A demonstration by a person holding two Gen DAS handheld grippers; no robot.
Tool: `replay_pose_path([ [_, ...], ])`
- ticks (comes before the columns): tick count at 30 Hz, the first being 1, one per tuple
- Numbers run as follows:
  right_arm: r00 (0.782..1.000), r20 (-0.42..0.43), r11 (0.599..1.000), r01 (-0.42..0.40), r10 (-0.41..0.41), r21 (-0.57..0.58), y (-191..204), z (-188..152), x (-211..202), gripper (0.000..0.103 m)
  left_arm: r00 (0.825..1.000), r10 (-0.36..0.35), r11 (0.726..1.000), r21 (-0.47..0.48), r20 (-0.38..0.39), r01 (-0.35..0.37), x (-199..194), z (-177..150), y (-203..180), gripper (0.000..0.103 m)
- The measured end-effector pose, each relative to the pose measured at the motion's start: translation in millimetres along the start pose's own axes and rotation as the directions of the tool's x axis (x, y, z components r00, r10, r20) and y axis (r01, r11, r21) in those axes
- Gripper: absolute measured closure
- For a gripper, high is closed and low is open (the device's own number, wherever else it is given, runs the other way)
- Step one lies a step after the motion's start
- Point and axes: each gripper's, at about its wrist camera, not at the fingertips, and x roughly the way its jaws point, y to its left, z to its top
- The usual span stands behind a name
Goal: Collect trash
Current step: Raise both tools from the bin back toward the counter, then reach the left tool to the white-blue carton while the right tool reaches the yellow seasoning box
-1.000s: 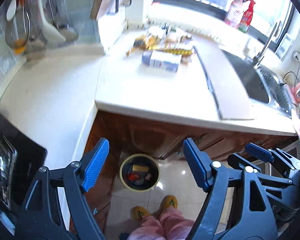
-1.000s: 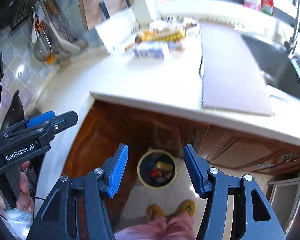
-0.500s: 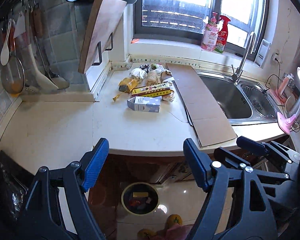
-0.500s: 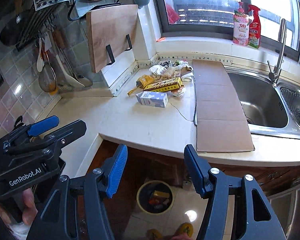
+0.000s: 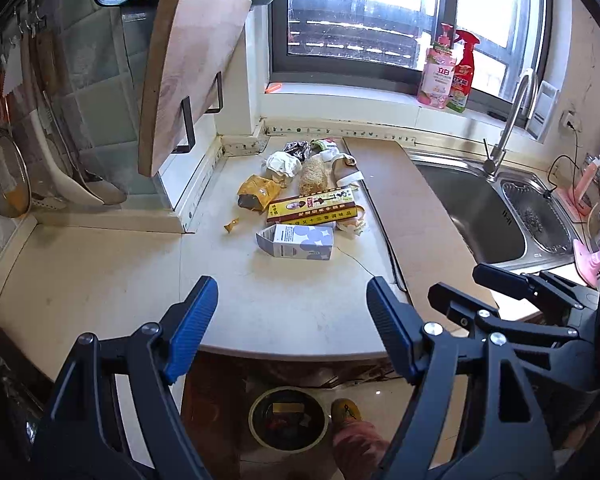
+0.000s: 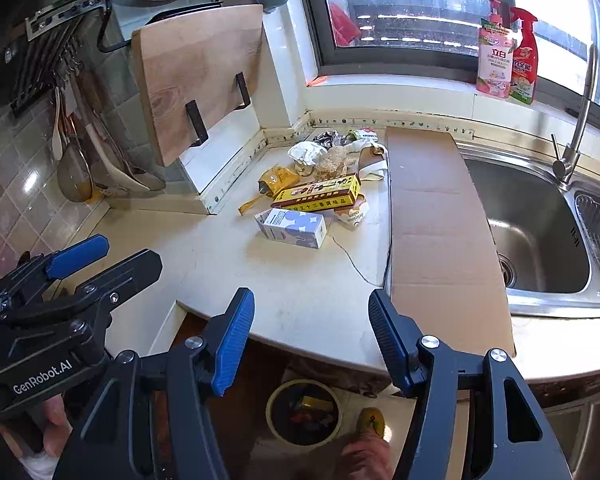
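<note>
Bin [image 5: 287, 418] on the floor sits nearest, under the counter edge. Both grippers, left [image 5: 290, 332] and right [image 6: 311, 336], hover above it, fingers spread wide and holding nothing. Farther off, the white carton [image 5: 298, 242] looks light and stiff, best pinched across its flat sides, before the litter pile [image 5: 312, 176] beyond.
</note>
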Motion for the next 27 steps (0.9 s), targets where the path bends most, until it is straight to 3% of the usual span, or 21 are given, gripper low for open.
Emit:
replay_pose_path([
  [8, 0.996, -0.080, 0.999, -0.032, 0.031, -0.006, -62, 79, 91, 0.042, 0.994, 0.046, 0.997, -0.058, -0.095, -0.051, 101, 47, -5, 0.028],
  [14, 0.984, -0.165, 0.994, -0.082, 0.070, -0.067, -86, 122, 161, 0.042, 0.980, 0.051, 0.992, -0.105, -0.192, -0.072, 176, 53, -9, 0.028],
  [22, 0.954, -0.262, 0.956, -0.206, 0.148, -0.210, -75, 152, 232, 0.042, 0.946, 0.043, 0.971, -0.209, -0.321, -0.115, 243, 41, 7, 0.028],
  [25, 0.939, -0.296, 0.930, -0.257, 0.176, -0.261, -66, 163, 257, 0.033, 0.938, 0.044, 0.959, -0.250, -0.345, -0.137, 253, 38, 17, 0.028],
  [27, 0.922, -0.332, 0.914, -0.296, 0.198, -0.278, -60, 169, 275, 0.033, 0.934, 0.056, 0.952, -0.264, -0.353, -0.157, 256, 37, 22, 0.028],
])
